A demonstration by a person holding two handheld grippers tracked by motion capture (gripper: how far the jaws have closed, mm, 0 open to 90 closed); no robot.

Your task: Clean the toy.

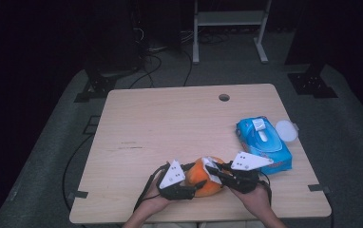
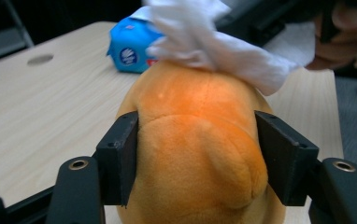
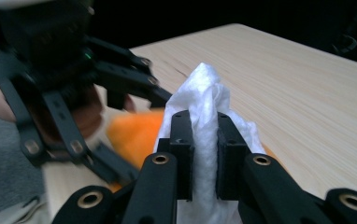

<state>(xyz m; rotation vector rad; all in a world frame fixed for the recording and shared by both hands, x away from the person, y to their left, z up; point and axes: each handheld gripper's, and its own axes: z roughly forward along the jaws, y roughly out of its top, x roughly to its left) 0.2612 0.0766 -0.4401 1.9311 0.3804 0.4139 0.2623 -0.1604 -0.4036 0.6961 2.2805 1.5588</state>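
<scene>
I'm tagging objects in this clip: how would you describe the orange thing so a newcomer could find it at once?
Start at the light wooden table and go to its near edge, where the person's two hands meet. Between them sits a rounded orange plush toy, clamped by the left hand-held gripper. It is the only orange, fuzzy item; the blue wipes pack lies to its right, and a white wipe rests on top of it.

No wording can be read on the blue wipes pack (image 2: 131, 49) (its round logo is blurred).

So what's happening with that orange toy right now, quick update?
Left gripper clamped on orange toy. Right gripper shut on white wipe, wipe resting on toy's top. Wipe pack off to the side, nothing in the way.
</scene>
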